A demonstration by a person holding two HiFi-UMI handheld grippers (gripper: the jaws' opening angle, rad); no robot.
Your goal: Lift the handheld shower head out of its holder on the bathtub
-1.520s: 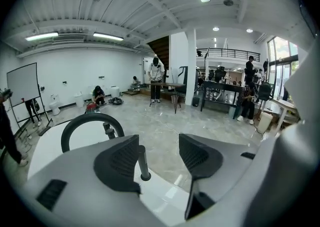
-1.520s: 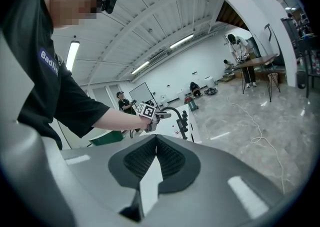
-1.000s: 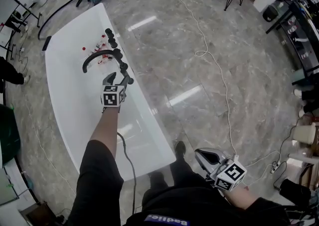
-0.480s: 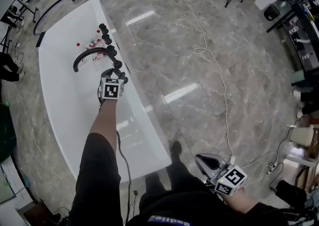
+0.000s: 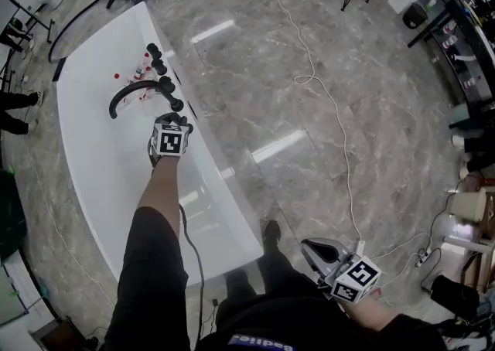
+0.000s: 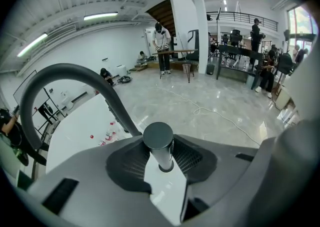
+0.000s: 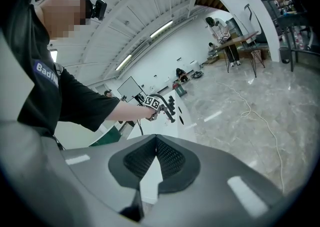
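— Bathtub (image 5: 100, 164) first: what is it like?
— Glossy white, long, with rounded corners, on the far left. Inside it, toward its far end, lie a few small bottles (image 5: 141, 71) with red caps.
— And the fittings?
— All matt black, in a row along the bathtub's right rim. A thin arched spout (image 5: 128, 90) curves in over the bathtub, and beside it stand stubby round knobs (image 5: 158, 63).
— Where is the shower head?
— The shower head (image 6: 159, 141) stands upright on that same rim, at the near end of the row. It is a smooth black cylinder with a flat round top, its foot down at the white rim.
— The left tool?
— The left tool (image 5: 175, 118) sits over the bathtub's right rim. Its jaws have just been closing, and its ribbed black pads (image 6: 192, 156) now pinch the cylinder from both sides. Its cube carries square black-and-white markers.
— Right of the bathtub?
— A polished grey marble floor (image 5: 402, 110) with pale veins and bright reflections. A thin white cable (image 5: 307, 79) snakes over it, well apart from the bathtub.
— And the right tool?
— The right tool (image 5: 307, 247) hangs beyond the bathtub's near right corner, over the floor. Its jaws are pressed together at the tips with nothing between them. It has a grey shell and the same kind of marker cube.
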